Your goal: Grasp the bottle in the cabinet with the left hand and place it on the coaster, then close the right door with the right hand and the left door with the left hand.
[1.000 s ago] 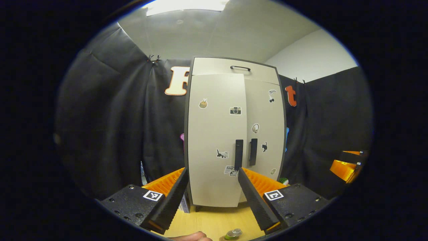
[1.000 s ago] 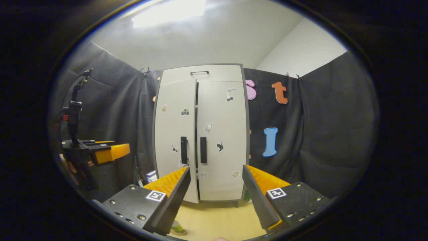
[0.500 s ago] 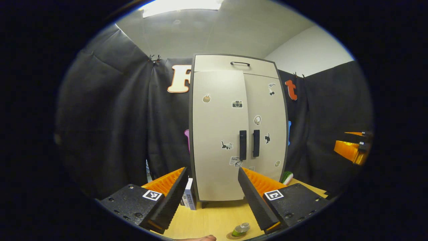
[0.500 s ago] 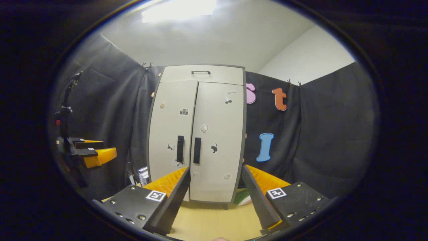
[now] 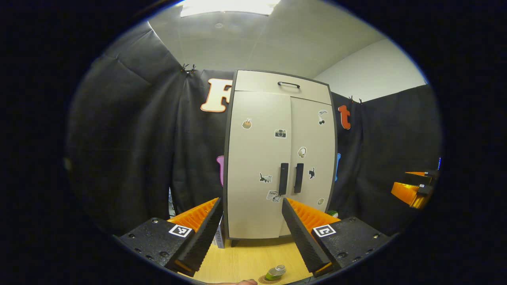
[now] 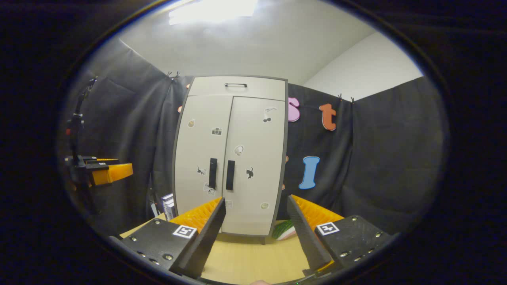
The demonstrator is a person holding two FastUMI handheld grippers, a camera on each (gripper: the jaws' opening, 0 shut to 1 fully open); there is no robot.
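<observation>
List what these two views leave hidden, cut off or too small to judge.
- Cabinet interior: hidden behind both shut doors, in both views.
- Bottle on the coaster: cut off at the bottom edge of the left gripper view; its base contact is unclear.
- Green object right of the cabinet: partly hidden by the right gripper's finger.
- Boxes left of the cabinet: too small to identify.

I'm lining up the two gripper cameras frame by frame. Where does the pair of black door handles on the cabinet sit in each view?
Left gripper view: the door handles stand side by side just right of centre, above the left gripper.
Right gripper view: the door handles sit left of centre, above the right gripper.
Shared landmark: the black cat sticker beside the right-hand handle.
</observation>
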